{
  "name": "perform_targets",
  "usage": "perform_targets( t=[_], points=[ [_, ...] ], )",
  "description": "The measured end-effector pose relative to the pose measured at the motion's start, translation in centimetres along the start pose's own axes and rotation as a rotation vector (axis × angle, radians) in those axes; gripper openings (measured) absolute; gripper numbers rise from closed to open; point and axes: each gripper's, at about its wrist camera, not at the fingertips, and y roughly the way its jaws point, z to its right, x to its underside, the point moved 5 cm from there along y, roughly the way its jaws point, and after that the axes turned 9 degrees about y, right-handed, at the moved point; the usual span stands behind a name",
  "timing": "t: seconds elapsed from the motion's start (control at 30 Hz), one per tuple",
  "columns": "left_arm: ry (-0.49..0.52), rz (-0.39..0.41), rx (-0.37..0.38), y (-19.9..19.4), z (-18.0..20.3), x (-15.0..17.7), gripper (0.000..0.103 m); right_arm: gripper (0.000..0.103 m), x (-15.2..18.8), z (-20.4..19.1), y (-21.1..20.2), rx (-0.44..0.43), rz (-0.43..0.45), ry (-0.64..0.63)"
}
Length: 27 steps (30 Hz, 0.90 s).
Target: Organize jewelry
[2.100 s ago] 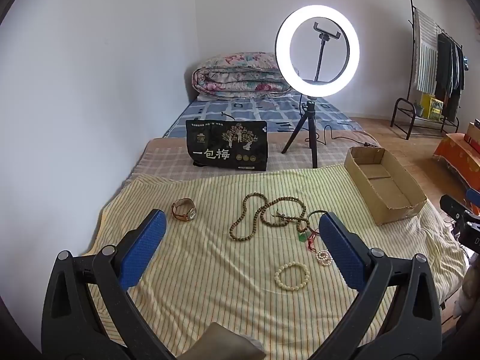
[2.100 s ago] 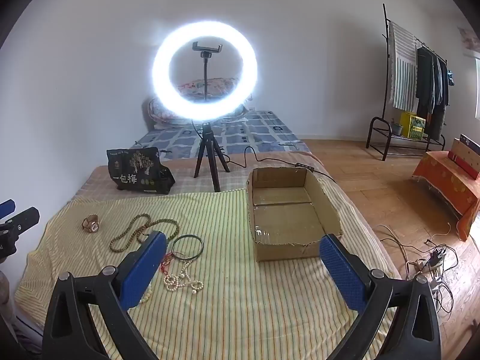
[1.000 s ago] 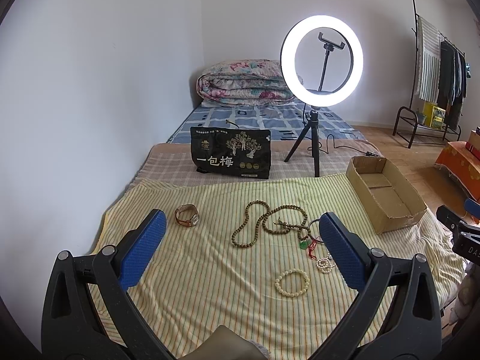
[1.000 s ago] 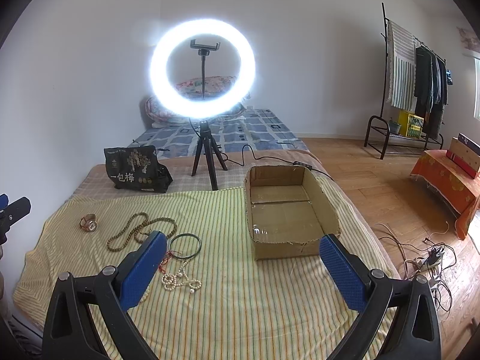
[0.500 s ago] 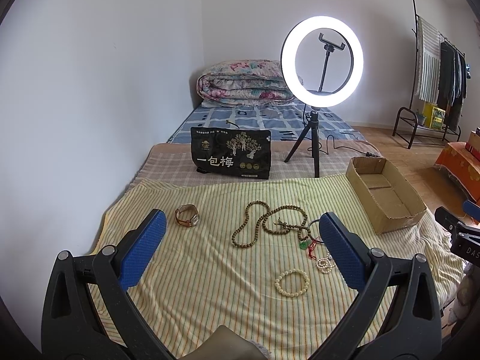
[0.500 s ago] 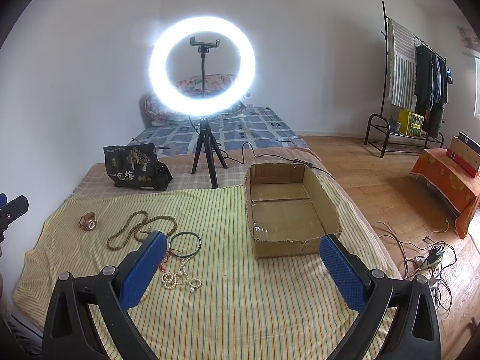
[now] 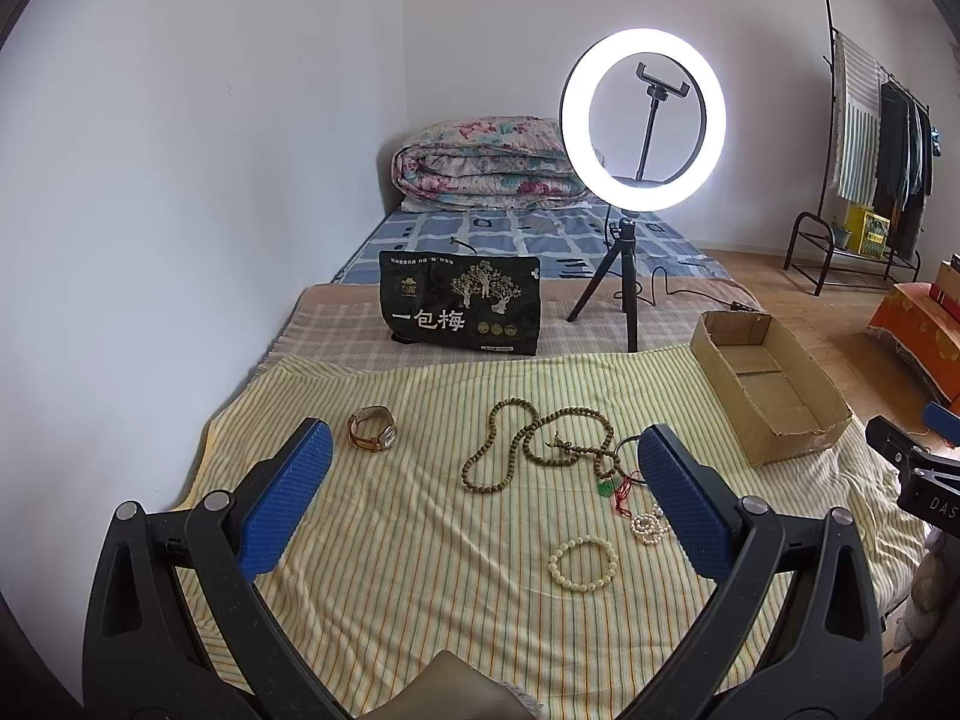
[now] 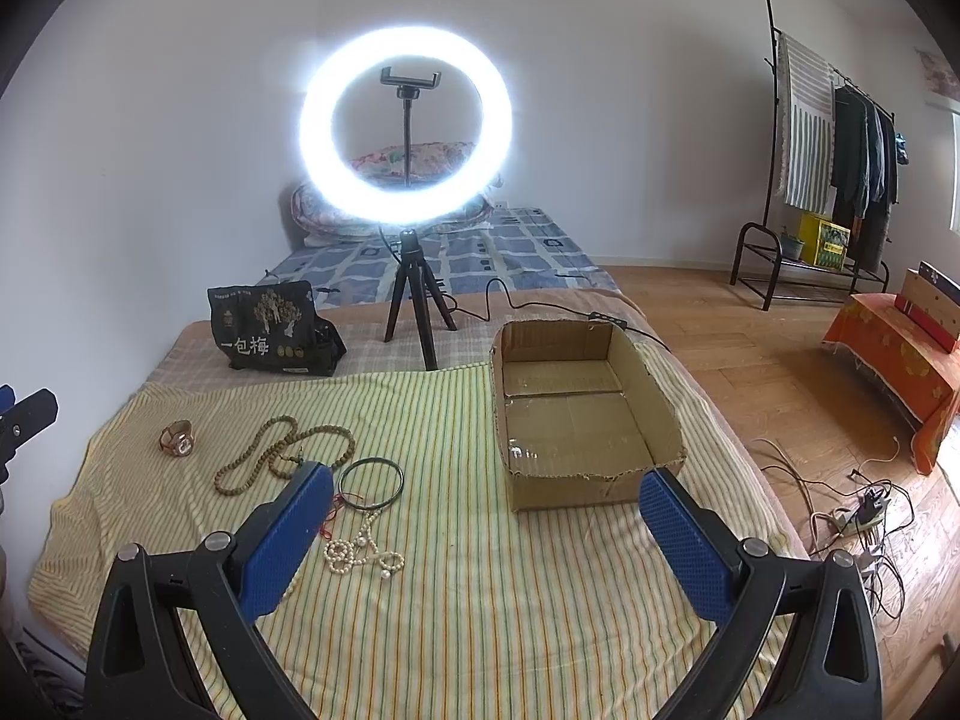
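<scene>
Cardboard box (image 8: 585, 420): far right on the striped cloth (image 8: 480, 570), nothing inside.
Jewelry, left of box: one watch (image 7: 372, 437), one long wooden bead string (image 7: 540, 450), one dark bangle (image 8: 370, 482), one cream bead bracelet (image 7: 582, 561), one pearl strand (image 8: 360, 552).
Left tool (image 7: 480, 510): wide open, holding nothing.
Right tool (image 8: 486, 534): wide open, holding nothing.

You're in a home bedroom | folded floral quilt (image 7: 486, 165) lies on the low mattress (image 7: 528, 240) | clothes rack (image 8: 840, 138) stands by the wall | wood floor (image 8: 750, 348) | ring light (image 8: 406, 126) glows.
</scene>
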Motion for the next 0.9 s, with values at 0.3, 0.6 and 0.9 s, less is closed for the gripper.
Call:
perform_targets(
  t=[0.3, 0.6, 0.9],
  points=[
    [0.0, -0.001, 0.002, 0.02, 0.0, 0.0, 0.103, 0.103, -0.14, -0.01, 0.13, 0.001, -0.005, 0.004],
    [-0.001, -0.001, 0.002, 0.05, -0.02, 0.05, 0.103, 0.103, -0.21, 0.0, 0.23, -0.001, -0.012, 0.005],
    [-0.002, -0.004, 0.002, 0.03, -0.03, 0.27, 0.103, 0.103, -0.14, 0.02, 0.43, -0.002, -0.021, 0.005]
  ],
)
